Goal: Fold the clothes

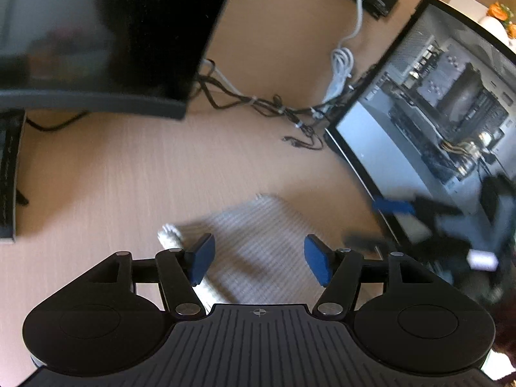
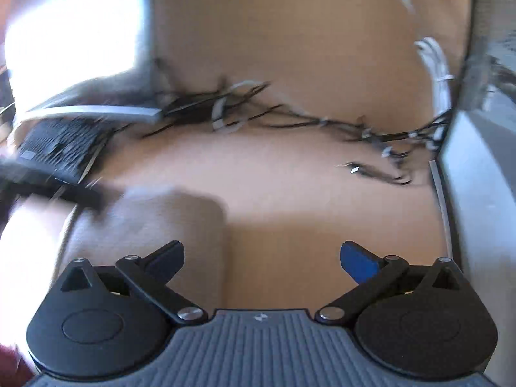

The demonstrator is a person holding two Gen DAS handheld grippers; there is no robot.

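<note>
Cloth (image 1: pixel 258 242), striped and blurred, lies on the surface (image 1: pixel 129 174) beneath the released left claw (image 1: pixel 259 259); right claw (image 2: pixel 262 259) gapes wide, empty, over bare wood.

Home office desk: monitor (image 1: pixel 96 32), keyboard (image 2: pixel 61 148), cables (image 1: pixel 274 106).

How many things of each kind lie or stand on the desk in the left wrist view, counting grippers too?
Striped garment: 1
Monitors, one dark, one lit: 2
Grippers, left gripper, right gripper: 2
Cable bundle: 1
Total: 6
</note>
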